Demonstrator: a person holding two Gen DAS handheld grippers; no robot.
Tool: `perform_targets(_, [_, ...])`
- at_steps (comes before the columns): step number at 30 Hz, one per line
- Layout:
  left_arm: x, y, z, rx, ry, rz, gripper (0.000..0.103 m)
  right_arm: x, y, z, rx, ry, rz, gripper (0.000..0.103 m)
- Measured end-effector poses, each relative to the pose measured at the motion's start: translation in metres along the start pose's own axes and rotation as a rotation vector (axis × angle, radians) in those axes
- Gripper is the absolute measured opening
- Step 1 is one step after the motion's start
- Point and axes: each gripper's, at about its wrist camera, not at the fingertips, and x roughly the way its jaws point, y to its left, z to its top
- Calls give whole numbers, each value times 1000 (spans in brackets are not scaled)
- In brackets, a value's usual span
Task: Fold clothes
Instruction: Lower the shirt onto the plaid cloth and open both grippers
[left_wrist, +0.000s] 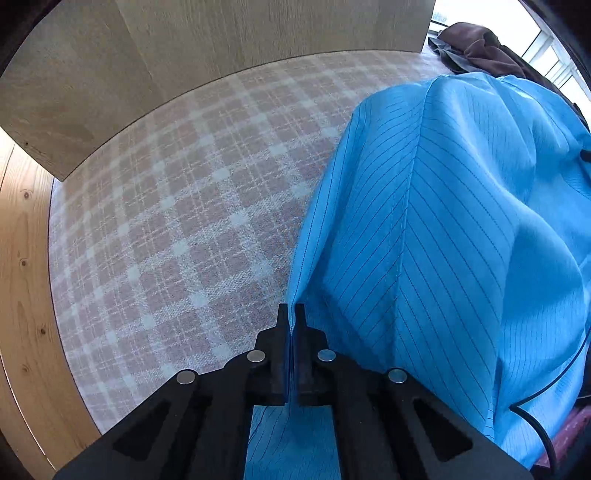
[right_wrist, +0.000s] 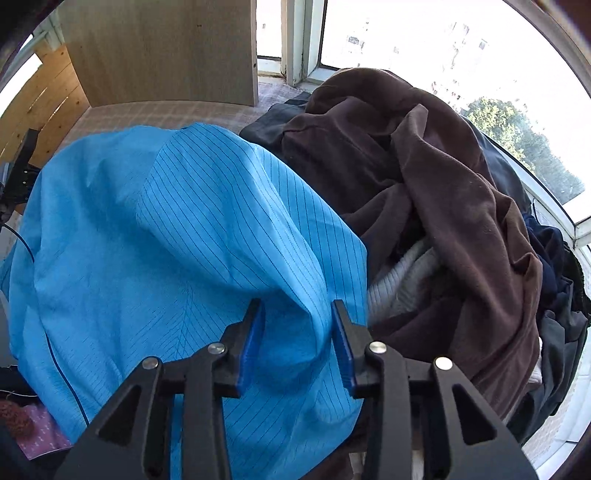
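Left gripper (left_wrist: 294, 310) clamped tight on an edge of the blue striped garment (left_wrist: 443, 221), fabric pinched thin between the pads and running down under the tool. Right gripper (right_wrist: 298, 308) spread apart, fingers straddling a raised fold of the same garment; blue pads (right_wrist: 253, 343) near the cloth on both sides but not squeezing it, so no grip there yet.

Garment hangs bunched and draped, partly lifted off the plaid cover (left_wrist: 177, 206), its right side lying against the pile of dark clothes (right_wrist: 424, 177).

Risks, as judgement: fabric looks thin and slick, so the left pinch could slip if pulled hard. The right could close on a thick bunch, or several layers, instead of a clean edge, giving a crooked fold. A thin dark cord (left_wrist: 546, 391) runs across the garment's lower right; could snag during a spread. Lifting may also drag the brown fleece (right_wrist: 461, 206) along from the pile.

Surface: soft pink-and-white plaid bedding, open area to the left for laying out. Wooden panel (left_wrist: 221, 37) behind, pine boards (left_wrist: 22, 258) at left, bright window (right_wrist: 424, 37) beyond the pile
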Motion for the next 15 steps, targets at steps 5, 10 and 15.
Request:
perform_targets(5, [-39,14,-5,-68,-107,-13,0,23,15,3,-61,60,0,40])
perform_targets(10, [-105,33,-7,-139,-268,62,0,38,31,1,-164,96,-76,5])
perform_targets(15, [-185,63,22,-186,-448,155,0,-34,28,31,-202,-113,-243,4])
